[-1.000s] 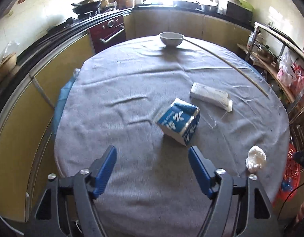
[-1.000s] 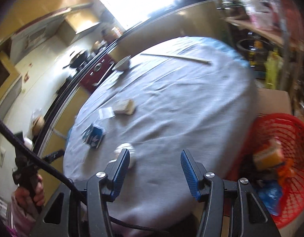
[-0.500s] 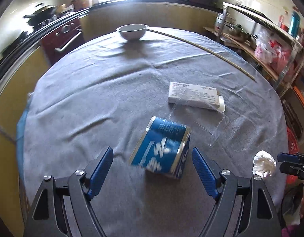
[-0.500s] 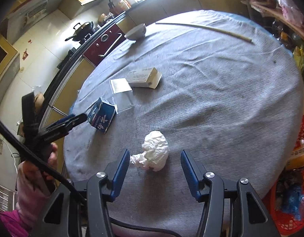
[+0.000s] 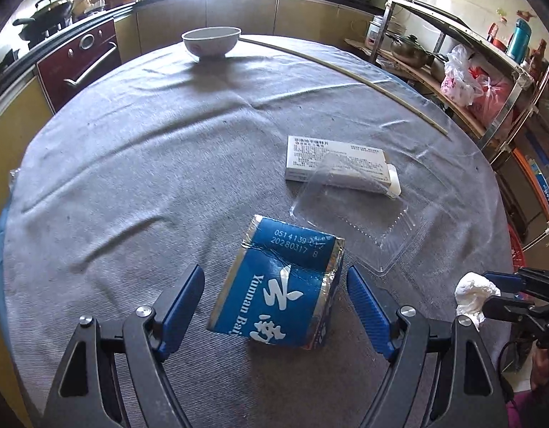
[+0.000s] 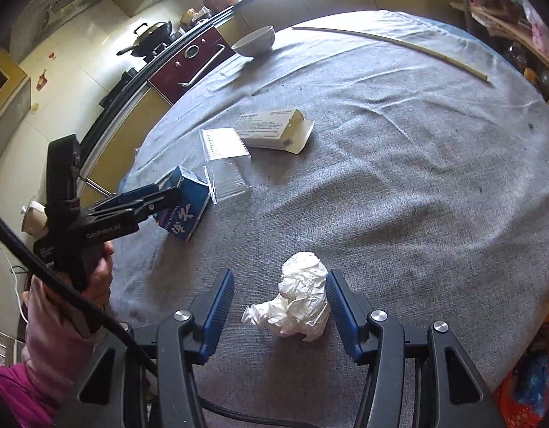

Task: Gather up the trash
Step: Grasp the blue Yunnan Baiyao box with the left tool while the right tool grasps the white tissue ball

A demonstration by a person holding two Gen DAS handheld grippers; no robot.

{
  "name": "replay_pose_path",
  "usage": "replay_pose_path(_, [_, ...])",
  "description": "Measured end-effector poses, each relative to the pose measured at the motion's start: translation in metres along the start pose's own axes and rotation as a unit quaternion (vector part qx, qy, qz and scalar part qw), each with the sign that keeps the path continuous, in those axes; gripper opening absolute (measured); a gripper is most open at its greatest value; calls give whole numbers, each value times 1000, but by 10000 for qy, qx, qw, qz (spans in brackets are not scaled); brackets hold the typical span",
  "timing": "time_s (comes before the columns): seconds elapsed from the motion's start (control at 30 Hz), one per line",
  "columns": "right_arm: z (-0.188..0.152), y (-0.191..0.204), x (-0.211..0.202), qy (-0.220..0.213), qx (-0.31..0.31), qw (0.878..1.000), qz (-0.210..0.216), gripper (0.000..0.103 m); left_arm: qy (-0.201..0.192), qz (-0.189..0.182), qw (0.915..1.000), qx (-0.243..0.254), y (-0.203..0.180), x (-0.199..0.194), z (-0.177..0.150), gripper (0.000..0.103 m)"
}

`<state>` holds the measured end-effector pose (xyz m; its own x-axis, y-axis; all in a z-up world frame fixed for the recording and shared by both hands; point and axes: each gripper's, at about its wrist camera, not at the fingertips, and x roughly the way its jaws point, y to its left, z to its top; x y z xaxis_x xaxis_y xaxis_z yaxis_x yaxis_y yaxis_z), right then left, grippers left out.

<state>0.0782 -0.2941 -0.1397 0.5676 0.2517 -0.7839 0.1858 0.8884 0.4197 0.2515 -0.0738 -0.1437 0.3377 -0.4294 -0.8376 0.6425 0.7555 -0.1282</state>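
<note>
left gripper (image 5: 276, 296) open around blue carton (image 5: 279, 285), lower centre; right gripper (image 6: 279, 305) closing, pads flanking crumpled tissue (image 6: 299, 303), not yet pressing.

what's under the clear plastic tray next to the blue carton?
The clear plastic tray overlaps the near edge of the white medicine box; box and grey tablecloth show through it. Nothing else is visible beneath. The blue carton lies beside it.
</note>
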Motion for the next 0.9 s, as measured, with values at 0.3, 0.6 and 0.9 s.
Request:
replay_pose_path(0.3, [-6, 4, 4, 43, -65, 9999, -133, 40, -123, -13, 9995, -305, -2, 1, -6, 66])
replay_pose_path(0.6, [-19, 21, -17, -219, -249, 9994, 37, 39, -234, 353, 9971, -635, -15, -30, -31, 58])
replay_pose_path(0.9, [-37, 23, -23, -199, -201, 9996, 56, 40, 16, 256, 9961, -839, -32, -60, -77, 58])
